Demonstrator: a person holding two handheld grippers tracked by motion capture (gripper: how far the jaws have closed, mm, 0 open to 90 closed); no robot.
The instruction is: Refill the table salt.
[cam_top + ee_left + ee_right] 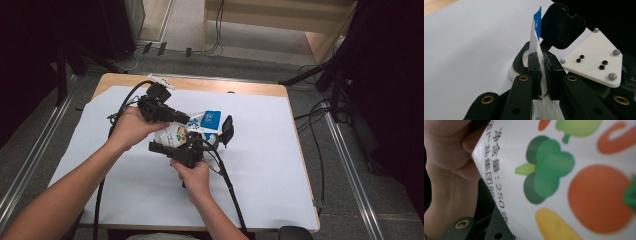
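Holding a white printed pouch above the middle of the white-covered table, the person works it with both tools. Left gripper: jaws clenched on the pouch's thin upper edge, near its blue corner. Right gripper: pressed against the pouch's vegetable-printed face; grip state cannot be told. Likely bracing it to tear open.

The white printed plastic pouch with vegetable pictures looks smooth and faintly glossy. The black plastic tongs are matt, with brass-coloured rivets. A smooth matt white paper sheet covers the light wooden worktop.
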